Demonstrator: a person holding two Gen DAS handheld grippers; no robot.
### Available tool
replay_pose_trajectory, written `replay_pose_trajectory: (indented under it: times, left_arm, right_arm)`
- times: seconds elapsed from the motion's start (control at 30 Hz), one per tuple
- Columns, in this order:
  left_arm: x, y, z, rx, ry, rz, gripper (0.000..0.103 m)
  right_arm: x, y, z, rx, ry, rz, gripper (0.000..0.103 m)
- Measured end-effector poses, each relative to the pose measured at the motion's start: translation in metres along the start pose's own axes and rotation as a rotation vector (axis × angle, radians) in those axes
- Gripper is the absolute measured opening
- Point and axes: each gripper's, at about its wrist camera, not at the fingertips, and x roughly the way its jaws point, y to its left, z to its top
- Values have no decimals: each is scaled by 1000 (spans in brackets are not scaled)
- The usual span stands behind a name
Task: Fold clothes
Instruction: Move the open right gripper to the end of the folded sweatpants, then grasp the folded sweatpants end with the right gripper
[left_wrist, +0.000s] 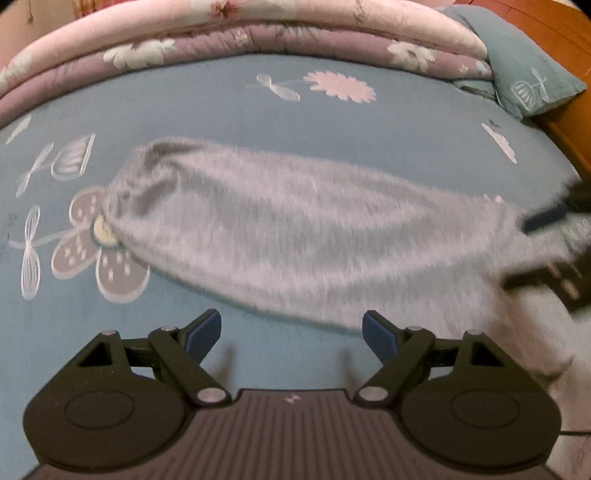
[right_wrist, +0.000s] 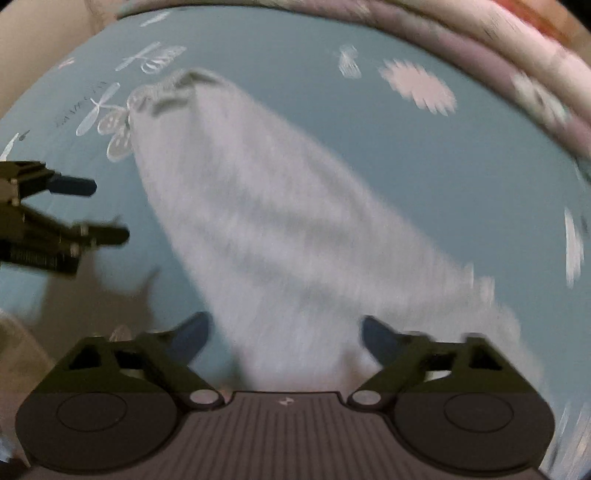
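A light grey garment (left_wrist: 295, 236) lies stretched across the blue flowered bedsheet (left_wrist: 258, 110), bunched at its far left end. My left gripper (left_wrist: 291, 334) is open and empty, just in front of the garment's near edge. My right gripper (right_wrist: 286, 332) is open, over the garment's near end (right_wrist: 266, 240); nothing is between its fingers. Each gripper shows in the other's view: the right one (left_wrist: 546, 251) at the garment's right end, the left one (right_wrist: 103, 210) beside the garment's left edge. Both views are blurred.
A folded pink and purple floral quilt (left_wrist: 258, 33) lies along the far side of the bed. A blue pillow (left_wrist: 532, 70) sits at the far right by a wooden bed frame (left_wrist: 569, 140). The quilt also shows in the right wrist view (right_wrist: 517, 62).
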Motion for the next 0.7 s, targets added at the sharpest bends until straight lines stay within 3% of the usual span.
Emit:
replay_pose_trajectory:
  times: [0.2, 0.33, 0.5, 0.63, 0.7]
  left_arm:
    - [15, 12, 11, -95, -1, -17, 84]
    - [27, 13, 11, -125, 8, -24, 84]
    - [41, 9, 12, -131, 19, -44, 84]
    - [47, 9, 15, -124, 15, -53, 84]
    - [50, 10, 16, -125, 13, -53, 84]
  right_arm:
    - [56, -23, 91, -200, -90, 17, 50]
    - [94, -33, 132, -304, -105, 73, 49]
    - [126, -39, 145, -381, -48, 126, 48]
    - [143, -39, 141, -412, 14, 179, 10]
    - [142, -35, 139, -431, 9, 187, 4]
